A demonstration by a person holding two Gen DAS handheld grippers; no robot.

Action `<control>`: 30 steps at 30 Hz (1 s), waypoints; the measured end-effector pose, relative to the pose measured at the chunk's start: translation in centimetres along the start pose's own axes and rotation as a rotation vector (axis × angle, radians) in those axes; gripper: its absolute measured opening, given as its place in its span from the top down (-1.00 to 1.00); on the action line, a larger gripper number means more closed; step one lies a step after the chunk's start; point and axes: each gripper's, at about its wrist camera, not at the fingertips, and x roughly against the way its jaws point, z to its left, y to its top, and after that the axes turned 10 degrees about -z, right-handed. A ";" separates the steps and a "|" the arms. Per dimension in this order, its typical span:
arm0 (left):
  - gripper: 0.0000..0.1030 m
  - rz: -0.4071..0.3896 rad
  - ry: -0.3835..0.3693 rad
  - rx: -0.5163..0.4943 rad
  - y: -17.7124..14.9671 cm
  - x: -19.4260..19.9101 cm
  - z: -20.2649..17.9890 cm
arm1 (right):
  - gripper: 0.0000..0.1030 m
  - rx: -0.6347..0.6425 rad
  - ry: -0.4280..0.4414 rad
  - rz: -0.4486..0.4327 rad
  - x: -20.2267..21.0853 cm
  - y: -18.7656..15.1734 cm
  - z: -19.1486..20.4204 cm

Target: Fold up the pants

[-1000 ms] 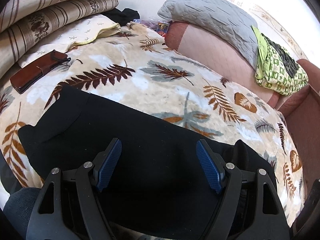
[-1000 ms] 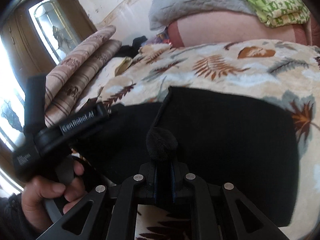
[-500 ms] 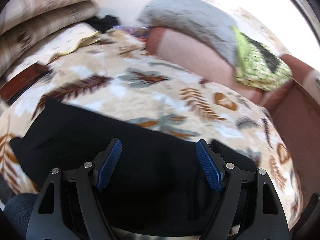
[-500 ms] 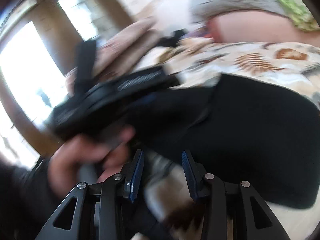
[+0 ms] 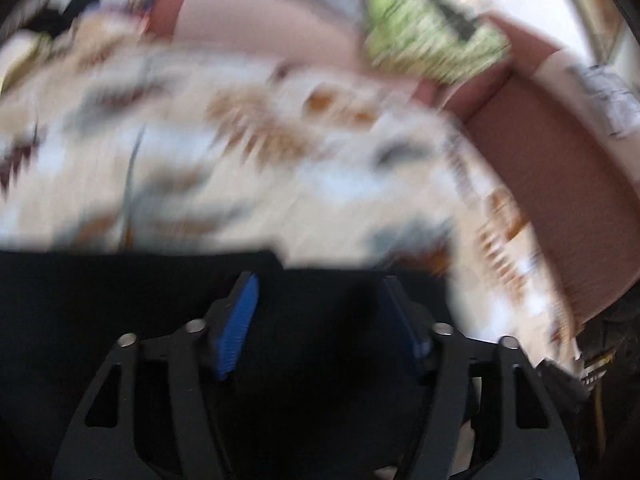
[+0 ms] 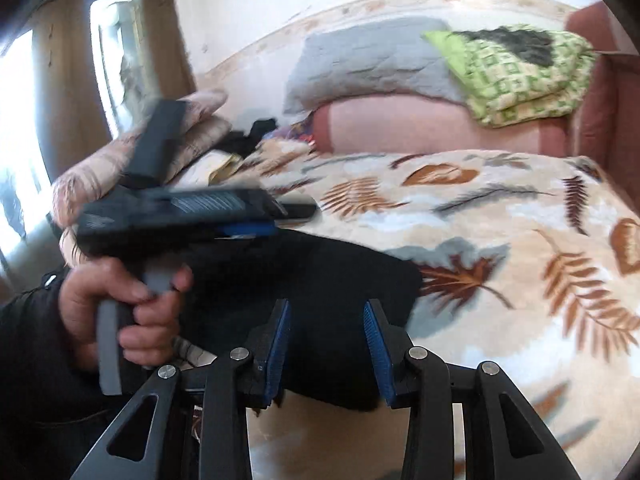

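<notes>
Both hand-held grippers, left (image 5: 320,320) and right (image 6: 326,344), hang open and empty over the black pants (image 6: 320,280) bunched at lower centre on the leaf-print bed (image 6: 500,208), so a hasty, blurry grab could pinch just one layer and wreck the fold.

You see matt black cloth pants (image 6: 320,280), a plush fleecy blanket (image 6: 500,208), and ribbed blue gripper pads (image 6: 278,344).

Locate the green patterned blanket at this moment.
Right wrist view, upper right: the green patterned blanket lies folded on the pink sofa back, beside the grey quilt.
</notes>
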 end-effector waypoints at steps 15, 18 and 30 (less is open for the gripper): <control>-0.03 -0.061 0.002 0.001 -0.5 1.0 -0.1 | 0.29 -0.038 -0.101 -0.017 -3.7 4.3 -3.8; -0.04 -0.062 -0.007 0.016 -0.4 1.0 0.1 | 0.27 -0.071 -0.088 0.112 -7.6 2.7 -4.8; -0.41 -0.111 -0.059 0.050 -0.6 1.3 -0.2 | 0.24 -0.030 -0.103 0.087 -8.4 1.1 -4.7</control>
